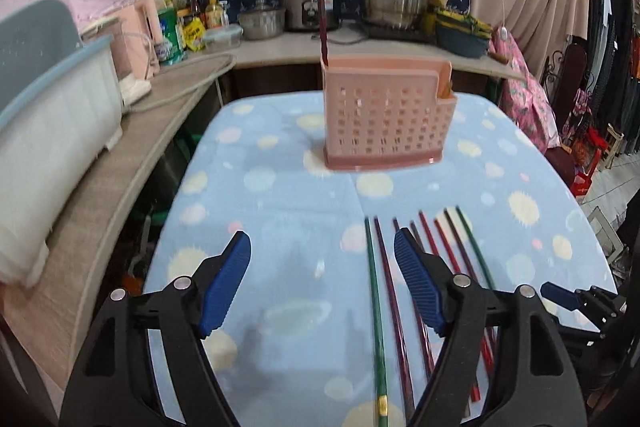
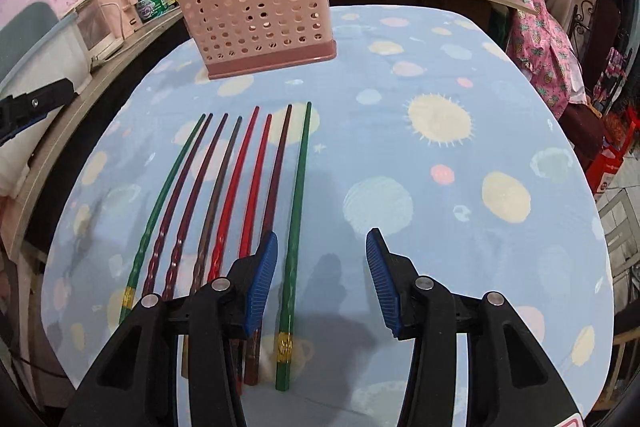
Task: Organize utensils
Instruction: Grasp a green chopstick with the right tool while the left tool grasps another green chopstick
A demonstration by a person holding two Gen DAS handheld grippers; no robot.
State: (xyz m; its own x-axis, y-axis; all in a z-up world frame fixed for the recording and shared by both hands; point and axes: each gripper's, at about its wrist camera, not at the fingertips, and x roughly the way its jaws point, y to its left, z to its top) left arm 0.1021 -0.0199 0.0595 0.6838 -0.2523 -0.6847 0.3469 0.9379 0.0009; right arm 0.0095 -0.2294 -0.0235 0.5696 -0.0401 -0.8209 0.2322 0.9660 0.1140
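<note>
Chopsticks of green, maroon and red plastic are laid in a row on the blue spotted cloth. One green chopstick is seen between the spread, empty jaws of the right gripper. The left gripper is likewise spread and empty, with two chopsticks framed between its fingers.

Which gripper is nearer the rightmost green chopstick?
Right. In its own view the right gripper straddles the rightmost green chopstick, jaws open around it, nothing gripped. The left gripper hangs open over the row's other end, near the other green chopstick.

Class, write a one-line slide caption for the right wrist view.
Open right gripper hovers over eight chopsticks laid side by side before a pink holder.
</note>
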